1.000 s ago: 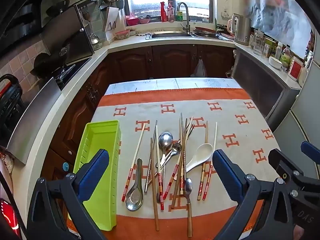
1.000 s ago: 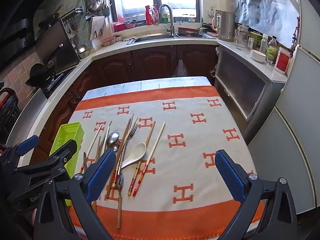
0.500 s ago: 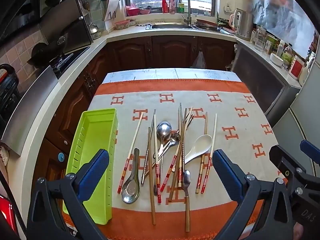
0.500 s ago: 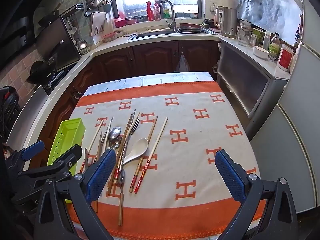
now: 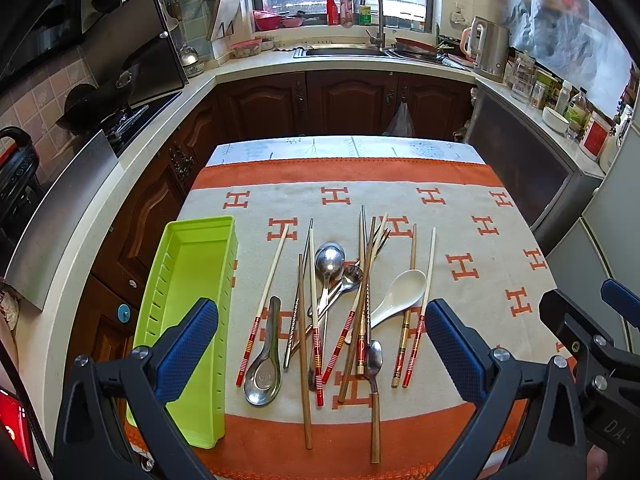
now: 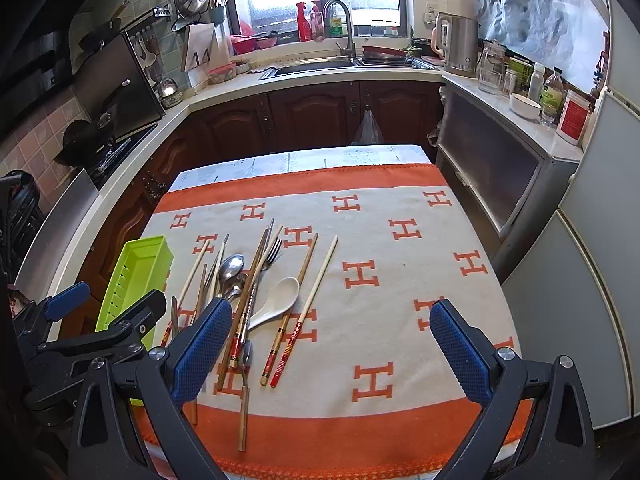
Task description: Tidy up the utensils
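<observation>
A loose pile of utensils lies on an orange and cream cloth: several chopsticks (image 5: 419, 312), metal spoons (image 5: 329, 258), a flat metal spoon (image 5: 264, 376), a white ceramic spoon (image 5: 400, 294) and a fork (image 6: 273, 249). An empty lime-green organizer tray (image 5: 188, 280) stands at the left of the pile; it also shows in the right wrist view (image 6: 138, 272). My left gripper (image 5: 320, 344) is open above the near end of the pile. My right gripper (image 6: 332, 344) is open above the cloth, to the right of the pile (image 6: 248, 292). Both hold nothing.
The table (image 5: 344, 146) stands in a U-shaped kitchen with dark cabinets (image 5: 344, 104), a stove (image 5: 120, 120) at left, a sink (image 5: 344, 52) at the back and a grey counter unit (image 6: 492, 168) at right. The cloth's right half (image 6: 420, 280) holds no utensils.
Both grippers have risen and tilted down a little, so the table sits lower and fuller in view. Jaws stay open. The utensils and tray have not moved.
</observation>
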The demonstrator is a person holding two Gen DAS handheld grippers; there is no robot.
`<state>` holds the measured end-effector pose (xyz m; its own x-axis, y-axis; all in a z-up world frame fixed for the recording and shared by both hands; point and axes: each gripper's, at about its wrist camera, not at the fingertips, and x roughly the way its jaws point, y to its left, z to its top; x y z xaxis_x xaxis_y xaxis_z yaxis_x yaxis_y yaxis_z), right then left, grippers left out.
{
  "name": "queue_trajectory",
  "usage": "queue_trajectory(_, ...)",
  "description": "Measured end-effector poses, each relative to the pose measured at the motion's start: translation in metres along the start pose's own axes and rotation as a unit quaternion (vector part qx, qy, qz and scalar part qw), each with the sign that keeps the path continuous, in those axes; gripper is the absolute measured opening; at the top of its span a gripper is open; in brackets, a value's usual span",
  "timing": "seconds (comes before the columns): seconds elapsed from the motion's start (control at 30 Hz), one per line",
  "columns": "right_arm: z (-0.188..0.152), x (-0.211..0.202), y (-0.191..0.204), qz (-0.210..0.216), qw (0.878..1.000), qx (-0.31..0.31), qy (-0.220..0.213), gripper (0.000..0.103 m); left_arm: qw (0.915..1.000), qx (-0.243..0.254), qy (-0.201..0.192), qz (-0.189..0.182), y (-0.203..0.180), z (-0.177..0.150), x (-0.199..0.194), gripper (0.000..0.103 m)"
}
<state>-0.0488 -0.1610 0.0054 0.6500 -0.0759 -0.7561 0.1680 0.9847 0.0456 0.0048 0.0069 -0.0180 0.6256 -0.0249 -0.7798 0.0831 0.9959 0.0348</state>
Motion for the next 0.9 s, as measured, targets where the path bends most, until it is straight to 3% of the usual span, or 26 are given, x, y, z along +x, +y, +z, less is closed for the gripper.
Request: queue_trajectory(0.9,-0.0014,0.0039,0.0043,0.005,1.000,0.003,0.004,0.101,1.0000,-0.001,0.004,0.000,0.0000,-0.0015,0.0031,0.102)
